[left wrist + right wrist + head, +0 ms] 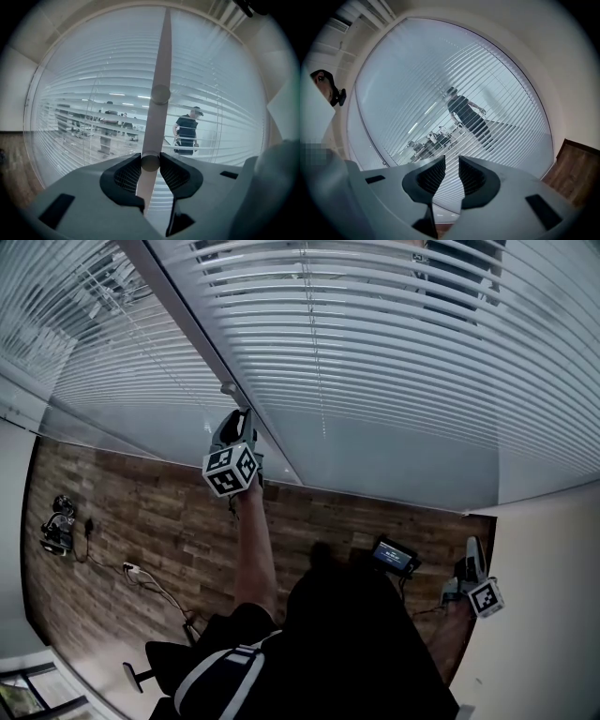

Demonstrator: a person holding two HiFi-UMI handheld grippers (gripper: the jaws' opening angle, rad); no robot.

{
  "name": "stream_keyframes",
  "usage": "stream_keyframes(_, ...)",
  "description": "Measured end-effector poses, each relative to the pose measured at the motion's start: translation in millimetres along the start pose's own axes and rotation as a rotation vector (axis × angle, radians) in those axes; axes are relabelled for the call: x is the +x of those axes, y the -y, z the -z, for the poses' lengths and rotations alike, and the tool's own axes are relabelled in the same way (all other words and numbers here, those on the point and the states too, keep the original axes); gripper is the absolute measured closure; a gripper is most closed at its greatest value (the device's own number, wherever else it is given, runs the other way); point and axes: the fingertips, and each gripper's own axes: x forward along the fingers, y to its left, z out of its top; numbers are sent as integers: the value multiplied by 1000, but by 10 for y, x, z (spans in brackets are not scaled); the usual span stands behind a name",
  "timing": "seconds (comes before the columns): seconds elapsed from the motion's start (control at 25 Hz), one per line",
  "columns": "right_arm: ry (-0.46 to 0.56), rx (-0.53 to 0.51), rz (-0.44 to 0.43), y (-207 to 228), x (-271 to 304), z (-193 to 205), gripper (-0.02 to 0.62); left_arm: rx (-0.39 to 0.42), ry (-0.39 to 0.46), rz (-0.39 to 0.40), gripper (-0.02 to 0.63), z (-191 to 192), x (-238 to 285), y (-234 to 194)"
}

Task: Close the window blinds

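Blinds (375, 362) (partly open), wood floor (169, 512)

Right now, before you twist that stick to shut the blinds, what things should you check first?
1. Wand between the left gripper's jaws: ok, the pads sit against both its sides.
2. Grip far enough up the wand: cannot tell, only its very end sits between the pads, so it might slip.
3. Slats shut: not ok, a person behind the glass shows through the gaps.
4. Right gripper out of the way: ok, its jaws are apart with nothing between them, and the head view shows it low at the side.
5. Lift cords free of tangles: cannot tell.
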Motion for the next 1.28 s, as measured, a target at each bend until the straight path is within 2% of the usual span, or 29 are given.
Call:
stream_keyframes(0.28,0,-10,-10,-26,-1,-13,502,171,-46,-29,471,9,20,29)
stream_keyframes(0.36,-1,2,-5,-25,-7,-4,502,182,-52,-30,471,7,21,32)
stream_keyframes(0.4,-1,2,-3,-24,-9,-1,502,163,-50,-26,471,3,20,30)
stream_keyframes(0.48,-2,-3,-7,-21,-6,9,502,66,-35,-2,471,7,16,20)
stream_keyframes(0.68,1,12,-18,-11,-6,35,502,-333,37,106,471,33,3,-40)
stream_keyframes(0.8,-5,-6,-17,-42,12,15,502,-538,79,177,471,19,24,-50)
stream_keyframes(0.88,-6,-15,-17,-24,3,24,502,-634,111,216,471,42,30,-46)
stream_keyframes(0.92,-7,-12,-13,-6,-12,33,502,-639,122,226,471,53,26,-36)
stream_keyframes(0.96,-6,-6,-12,0,-23,39,502,-605,127,227,471,57,18,-23)
stream_keyframes(1.0,-4,-3,-14,-8,-29,39,502,-529,126,215,471,53,6,-14)
stream_keyframes(1.04,-3,-2,-12,-18,-32,33,502,-417,120,189,468,39,-9,-9)
stream_keyframes(1.2,-4,-6,7,-16,-37,4,502,195,65,8,416,-41,-50,38)
stream_keyframes(1.28,-5,-10,27,22,-51,4,502,452,30,-70,414,-58,-24,58)
